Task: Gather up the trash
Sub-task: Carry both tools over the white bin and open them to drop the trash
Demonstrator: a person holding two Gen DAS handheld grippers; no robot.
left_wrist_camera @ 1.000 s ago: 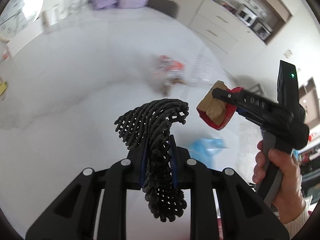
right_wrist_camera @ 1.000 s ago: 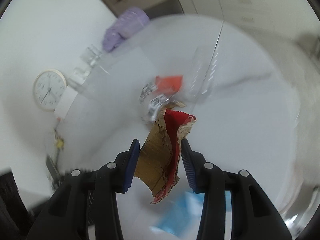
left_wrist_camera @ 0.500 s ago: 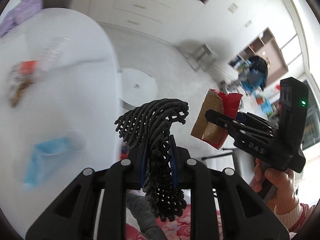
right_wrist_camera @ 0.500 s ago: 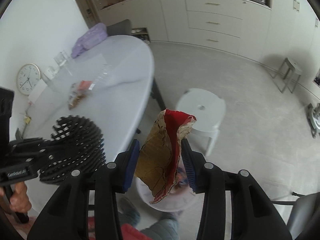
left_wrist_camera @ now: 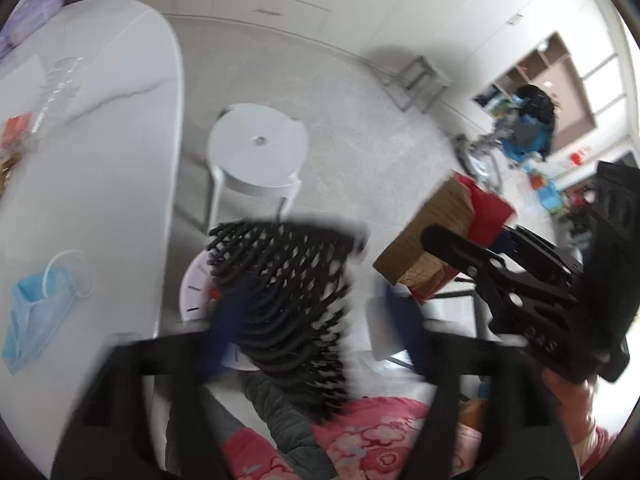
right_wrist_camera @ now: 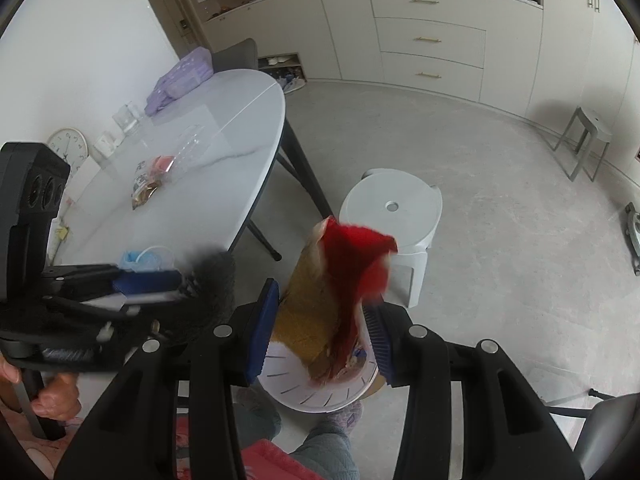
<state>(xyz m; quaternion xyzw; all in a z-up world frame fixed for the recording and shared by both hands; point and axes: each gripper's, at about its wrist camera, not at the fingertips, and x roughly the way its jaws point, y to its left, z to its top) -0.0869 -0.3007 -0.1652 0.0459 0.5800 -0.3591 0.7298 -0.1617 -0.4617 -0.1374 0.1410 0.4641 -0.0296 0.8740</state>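
A black mesh net (left_wrist_camera: 288,292) hangs blurred between the blue pads (left_wrist_camera: 228,320) of my left gripper (left_wrist_camera: 314,320). Its jaws are opening and the right pad stands clear of the net. Below it is a white slotted bin (left_wrist_camera: 196,292) on the floor by the table. My right gripper (right_wrist_camera: 320,320) is shut on a torn piece of brown cardboard with a red side (right_wrist_camera: 332,292), held over the same bin (right_wrist_camera: 320,380). The left gripper (right_wrist_camera: 152,292) shows at the left of the right wrist view. The right gripper (left_wrist_camera: 472,248) and its cardboard (left_wrist_camera: 436,240) show in the left wrist view.
The white oval table (right_wrist_camera: 224,128) carries a blue face mask (left_wrist_camera: 36,312), a snack wrapper (right_wrist_camera: 148,184), a clear plastic container (right_wrist_camera: 188,148) and a purple bag (right_wrist_camera: 180,80). A white stool (right_wrist_camera: 392,208) stands beyond the bin. The person's legs (left_wrist_camera: 360,440) are just below.
Both grippers have swung off the table to above the white bin on the floor. The left jaws, shut on the net before, have spread apart. The right grip is unchanged.
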